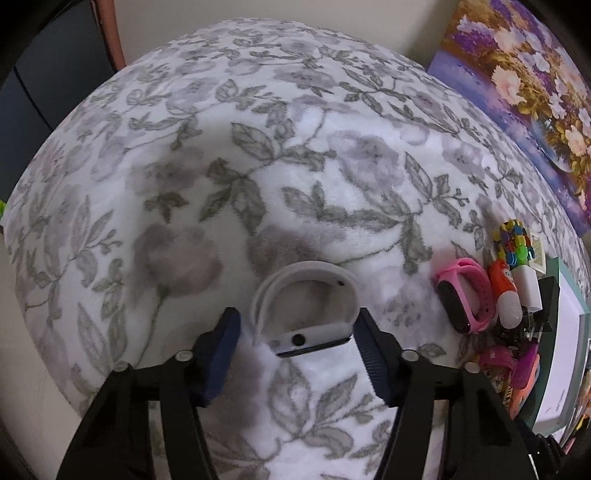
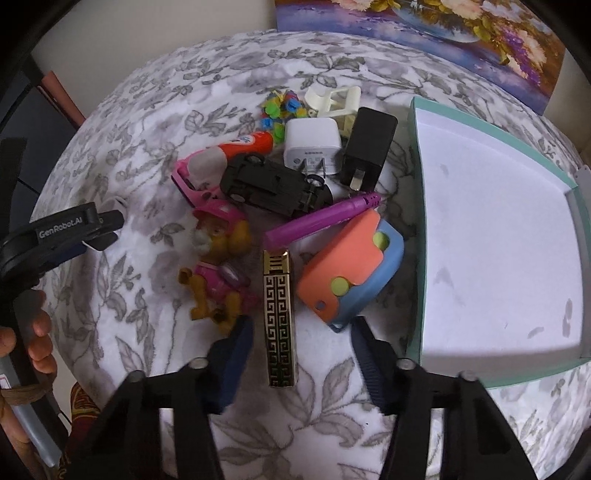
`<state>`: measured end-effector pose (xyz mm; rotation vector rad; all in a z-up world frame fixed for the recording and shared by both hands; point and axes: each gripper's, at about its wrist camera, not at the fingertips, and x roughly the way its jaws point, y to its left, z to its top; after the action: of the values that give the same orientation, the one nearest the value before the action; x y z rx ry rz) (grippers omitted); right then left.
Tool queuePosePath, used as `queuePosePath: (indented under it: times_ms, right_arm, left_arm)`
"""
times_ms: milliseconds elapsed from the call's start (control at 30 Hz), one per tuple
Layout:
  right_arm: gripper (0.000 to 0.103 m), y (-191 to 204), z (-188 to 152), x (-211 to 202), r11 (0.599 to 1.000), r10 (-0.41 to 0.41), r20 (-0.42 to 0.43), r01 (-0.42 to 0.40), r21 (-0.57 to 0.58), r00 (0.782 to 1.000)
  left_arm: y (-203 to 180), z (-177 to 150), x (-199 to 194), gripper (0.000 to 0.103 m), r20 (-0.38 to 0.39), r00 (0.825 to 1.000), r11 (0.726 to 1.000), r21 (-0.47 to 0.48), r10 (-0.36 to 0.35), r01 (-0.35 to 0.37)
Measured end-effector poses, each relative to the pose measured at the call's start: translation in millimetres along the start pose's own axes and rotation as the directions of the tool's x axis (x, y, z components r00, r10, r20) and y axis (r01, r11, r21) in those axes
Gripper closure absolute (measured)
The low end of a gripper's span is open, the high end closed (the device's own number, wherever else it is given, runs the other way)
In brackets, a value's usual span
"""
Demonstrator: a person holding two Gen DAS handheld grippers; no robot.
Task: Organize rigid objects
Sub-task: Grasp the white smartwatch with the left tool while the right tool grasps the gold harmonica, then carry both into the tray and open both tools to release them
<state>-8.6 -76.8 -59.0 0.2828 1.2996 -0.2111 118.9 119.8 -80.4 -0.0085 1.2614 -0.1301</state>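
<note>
A white smart band [image 1: 306,273] lies on the floral blanket [image 1: 258,166]. My left gripper [image 1: 295,332] points down over it with the band's body between the blue pads. The right pad is at the band's end and the left pad stands a little off it. In the right wrist view a gold-and-black patterned lighter [image 2: 279,314] lies lengthwise between the pads of my right gripper [image 2: 301,332]. These jaws are open, with gaps on both sides of the lighter. The left gripper [image 2: 92,225] also shows at the left edge of that view.
A pile lies beside an open teal box with a white inside [image 2: 417,221]: toy dog [image 2: 218,266], black toy car [image 2: 273,184], purple pen [image 2: 321,218], orange-blue case [image 2: 351,266], white charger [image 2: 314,144], black charger [image 2: 369,144], pink band [image 1: 469,291]. A flower painting [image 2: 424,29] leans behind.
</note>
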Motion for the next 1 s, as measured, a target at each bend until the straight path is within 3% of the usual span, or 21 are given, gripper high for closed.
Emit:
queuePosePath:
  times_ms: [267, 600, 767, 1000]
  right_arm:
    - [0.063, 2.8, 0.8, 9.7, 1.000, -0.007, -0.023, 0.006, -0.015, 1.000]
    - [0.067, 30.9, 1.8, 17.5, 0.991, -0.098, 0.018, 0.100, -0.087, 0.995]
    - [0.085, 34.4, -4.1, 14.9, 0.993, -0.067, 0.024, 0.069, -0.100, 0.997]
    - [0.087, 30.8, -9.8, 7.0, 0.997, 0.049, 0.007, -0.048, -0.065, 0.999]
  left_arm:
    - [-17.4, 5.4, 8.0, 0.047, 0.015, 0.998, 0.995, 0.077, 0.061, -0.062]
    - [-24.6, -3.4, 4.6, 0.047, 0.023, 0.996, 0.990, 0.106, 0.086, -0.088]
    - [-26.1, -12.6, -2.6, 0.048, -0.014, 0.997, 0.990, 0.114, 0.082, -0.080]
    - [-32.6, -23.6, -19.4, 0.048, -0.055, 0.997, 0.996, 0.077, 0.051, -0.047]
